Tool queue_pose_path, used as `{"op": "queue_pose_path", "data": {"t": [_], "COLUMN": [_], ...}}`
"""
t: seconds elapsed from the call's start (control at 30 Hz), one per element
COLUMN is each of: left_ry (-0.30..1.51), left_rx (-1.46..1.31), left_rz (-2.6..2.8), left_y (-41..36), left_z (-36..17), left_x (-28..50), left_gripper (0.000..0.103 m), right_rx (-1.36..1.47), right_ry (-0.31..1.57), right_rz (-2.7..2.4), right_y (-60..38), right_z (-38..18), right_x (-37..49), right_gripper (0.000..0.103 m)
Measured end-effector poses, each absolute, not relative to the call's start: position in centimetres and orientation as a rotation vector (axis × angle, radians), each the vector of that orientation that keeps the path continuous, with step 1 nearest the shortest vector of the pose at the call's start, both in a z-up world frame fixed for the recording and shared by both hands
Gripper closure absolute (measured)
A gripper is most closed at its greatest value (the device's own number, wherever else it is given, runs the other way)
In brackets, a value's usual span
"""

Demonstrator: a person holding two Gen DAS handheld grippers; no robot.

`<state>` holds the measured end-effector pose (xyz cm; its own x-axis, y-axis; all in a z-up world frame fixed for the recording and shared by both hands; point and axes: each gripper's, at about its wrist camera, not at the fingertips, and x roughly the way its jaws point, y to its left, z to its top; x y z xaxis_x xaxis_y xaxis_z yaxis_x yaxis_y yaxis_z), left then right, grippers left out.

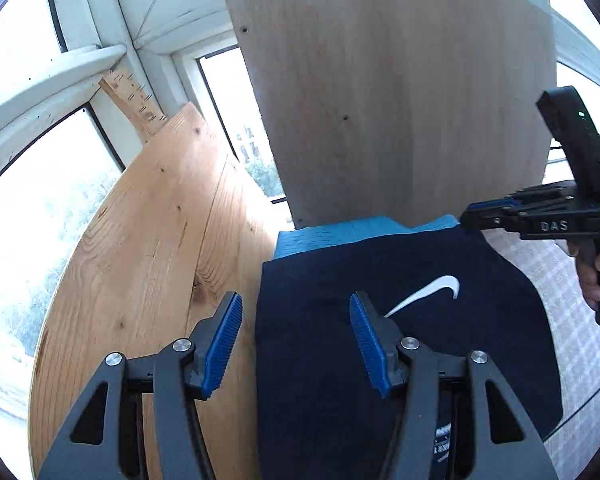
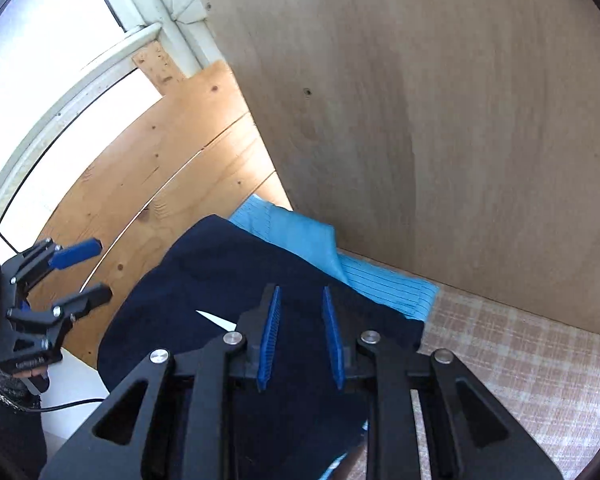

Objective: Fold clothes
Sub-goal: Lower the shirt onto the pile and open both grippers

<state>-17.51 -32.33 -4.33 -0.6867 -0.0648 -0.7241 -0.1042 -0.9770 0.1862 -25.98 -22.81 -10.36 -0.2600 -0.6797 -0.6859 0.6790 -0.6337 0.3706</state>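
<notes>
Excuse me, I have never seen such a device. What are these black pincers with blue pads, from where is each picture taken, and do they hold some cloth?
They are hand-held grippers, one in each hand of a person; no robot arm. Each picture comes from a camera on one gripper, looking along its fingers. The left gripper is open and holds nothing. The right gripper is opening, with nothing between its pads. Below lies a folded navy garment upon a light blue garment, on a checked cloth, before a wooden board.
</notes>
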Motion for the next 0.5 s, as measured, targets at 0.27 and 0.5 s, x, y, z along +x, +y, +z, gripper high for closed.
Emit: {"op": "queue_pose_path", "data": {"t": [0.27,0.5], "left_ry": [0.287,0.194], "left_rx": [-1.42,-1.514], "left_rz": [2.792,2.789], "left_y": [-31.9,-33.2], "left_z": [-9.7,-12.3], "left_x": [-12.2,-9.7], "left_gripper": [0.049,0.044], "right_rx": [1.056,1.119], "right_ry": [0.166,0.33], "right_rz": [-1.794,-1.767], "right_y": [-34.8,-39.9], "right_z": [-10.7,-11.9], "right_x": [-23.7,-23.4], "right_gripper": [0.079,0.073]}}
